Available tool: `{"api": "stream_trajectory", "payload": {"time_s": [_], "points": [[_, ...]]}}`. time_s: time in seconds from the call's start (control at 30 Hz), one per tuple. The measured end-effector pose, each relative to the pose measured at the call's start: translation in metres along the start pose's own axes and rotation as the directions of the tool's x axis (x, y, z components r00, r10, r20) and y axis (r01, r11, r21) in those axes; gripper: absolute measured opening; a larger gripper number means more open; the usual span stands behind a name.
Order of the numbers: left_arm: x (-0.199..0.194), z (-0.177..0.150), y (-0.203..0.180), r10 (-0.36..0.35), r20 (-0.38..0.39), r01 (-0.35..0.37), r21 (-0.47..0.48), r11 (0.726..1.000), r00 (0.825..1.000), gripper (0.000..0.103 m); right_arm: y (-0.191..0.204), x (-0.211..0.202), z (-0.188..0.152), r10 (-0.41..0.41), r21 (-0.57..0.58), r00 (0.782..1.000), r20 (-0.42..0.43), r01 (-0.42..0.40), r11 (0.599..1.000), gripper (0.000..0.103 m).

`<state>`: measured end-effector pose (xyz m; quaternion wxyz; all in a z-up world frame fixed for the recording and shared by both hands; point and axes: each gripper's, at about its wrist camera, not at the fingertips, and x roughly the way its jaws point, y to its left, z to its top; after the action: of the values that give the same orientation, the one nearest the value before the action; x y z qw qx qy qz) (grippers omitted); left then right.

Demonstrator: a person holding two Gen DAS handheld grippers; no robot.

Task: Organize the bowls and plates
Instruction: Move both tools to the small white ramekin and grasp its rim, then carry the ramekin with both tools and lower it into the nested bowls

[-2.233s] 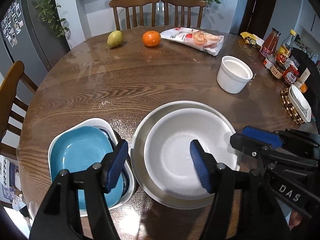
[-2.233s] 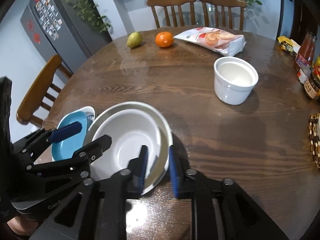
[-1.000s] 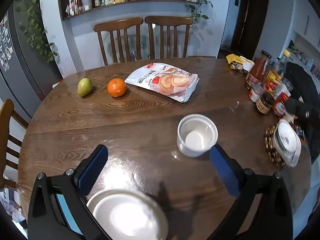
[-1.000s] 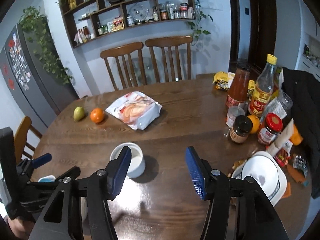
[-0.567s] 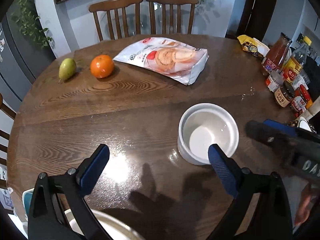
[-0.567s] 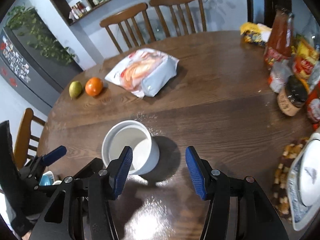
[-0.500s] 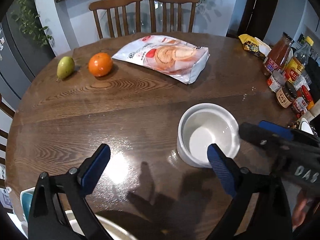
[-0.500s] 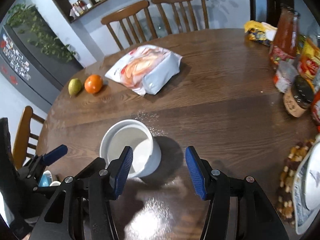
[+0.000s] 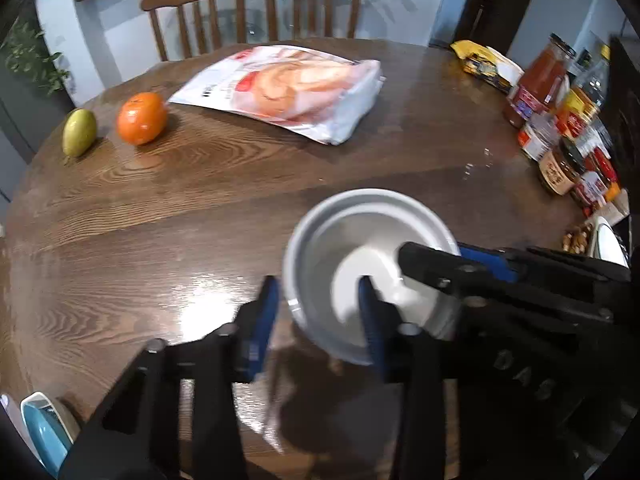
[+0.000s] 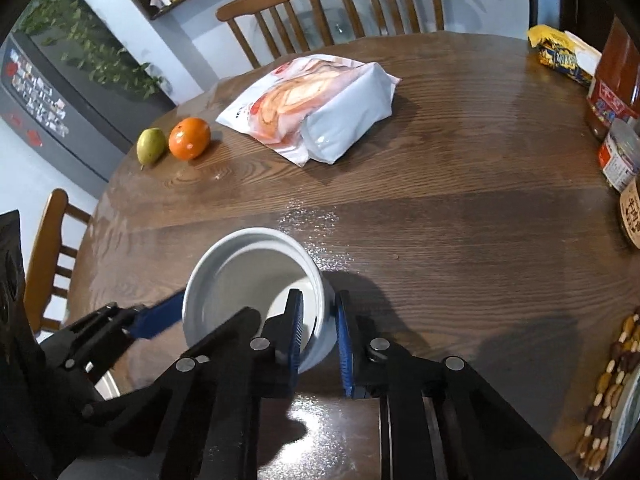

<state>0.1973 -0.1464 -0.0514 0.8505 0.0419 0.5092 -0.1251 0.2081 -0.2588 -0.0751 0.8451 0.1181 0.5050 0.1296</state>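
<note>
From my left wrist camera, the white bowl (image 9: pixel 368 272) stands upright on the wooden counter (image 9: pixel 200 208), near its front edge and well apart from the snack bag (image 9: pixel 288 88), the orange (image 9: pixel 141 118) and the pear (image 9: pixel 79 132). My left hand-held gripper (image 9: pixel 318 320) is closing astride the bowl's near-left wall, one pad outside, one inside; the blur keeps me from telling whether the pads press yet. My right hand-held gripper (image 9: pixel 472 264) reaches in over the right rim. A blue dish (image 9: pixel 44 432) peeks in at the lower left.

From my right wrist camera, the bowl (image 10: pixel 256 280) sits just before me. My right hand-held gripper (image 10: pixel 318 332) is closing with the bowl's near-right wall between its pads, looking pinched.

I judge the bowl to be glazed ceramic: stiff, fairly heavy, slick and breakable. The straight wall just under the rim is the place to grip, from opposite sides, lifting level so it cannot slip or knock.
</note>
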Motion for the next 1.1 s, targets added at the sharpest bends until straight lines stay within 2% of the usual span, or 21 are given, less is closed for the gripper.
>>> {"api": "stream_trajectory", "payload": {"time_s": [0.47,0.83,1.1], "points": [[-0.011,-0.018,-0.005,0.024,0.060,-0.026,0.031,0.999,0.998,0.018,0.000,-0.016,-0.025,0.000,0.075,0.996,0.087,-0.006,0.997,0.016],[-0.061,-0.042,-0.019,0.045,0.194,-0.064,0.096,0.993,0.980,0.018,0.011,-0.057,-0.052,0.021,0.105,0.982,0.186,-0.041,0.994,0.015],[-0.099,-0.062,-0.010,0.047,0.263,-0.070,0.078,0.994,0.964,0.018,0.035,-0.084,-0.064,0.046,0.063,0.973,0.227,-0.062,0.996,0.015]]}}
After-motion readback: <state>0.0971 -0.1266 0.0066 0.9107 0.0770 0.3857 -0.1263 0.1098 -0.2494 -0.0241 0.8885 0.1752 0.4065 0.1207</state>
